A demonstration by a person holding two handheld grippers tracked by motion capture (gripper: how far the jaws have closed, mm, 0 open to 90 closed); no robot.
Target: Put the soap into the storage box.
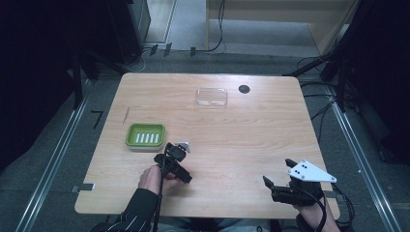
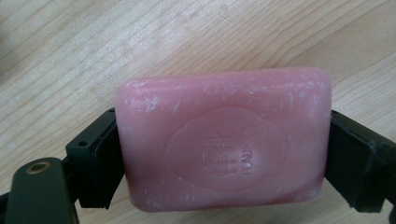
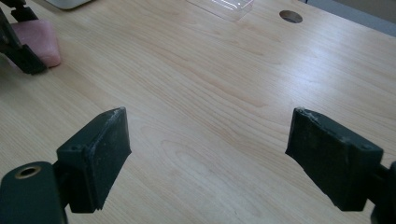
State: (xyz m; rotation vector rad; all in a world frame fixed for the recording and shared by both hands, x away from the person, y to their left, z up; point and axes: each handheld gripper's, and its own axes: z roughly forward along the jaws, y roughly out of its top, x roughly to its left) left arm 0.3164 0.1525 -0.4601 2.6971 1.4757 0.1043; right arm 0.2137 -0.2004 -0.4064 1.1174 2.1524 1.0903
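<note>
Here the left gripper (image 2: 219,154) is clamped on a pink soap bar (image 2: 223,140), one black jaw against each short end, the stamped face turned to the camera. In the high view the left gripper (image 1: 175,159) is seen just beside the green soap dish (image 1: 145,135), at its near right corner, over the wooden table (image 1: 241,140). The step in hand is judged to be the setting of the bar into that dish. It would be done well if the bar were kept level, carried over the ridged floor of the dish with its long side matched to the dish's long side, lowered until it rests, and only then released; soap is slippery, so the squeeze should be held evenly until contact. The right gripper (image 3: 208,154) is held with its jaws wide apart and nothing between them, and is seen in the high view (image 1: 278,186) near the table's front edge, well apart from the dish. A clear plastic tray (image 1: 212,97) and a dark round hole (image 1: 244,89) lie toward the far edge.

The bar itself is covered by the gripper in the high view, so its height above the table cannot be told. The stamped lettering is too soft to be read. The dish is cut off at the top edge of the right gripper view.
</note>
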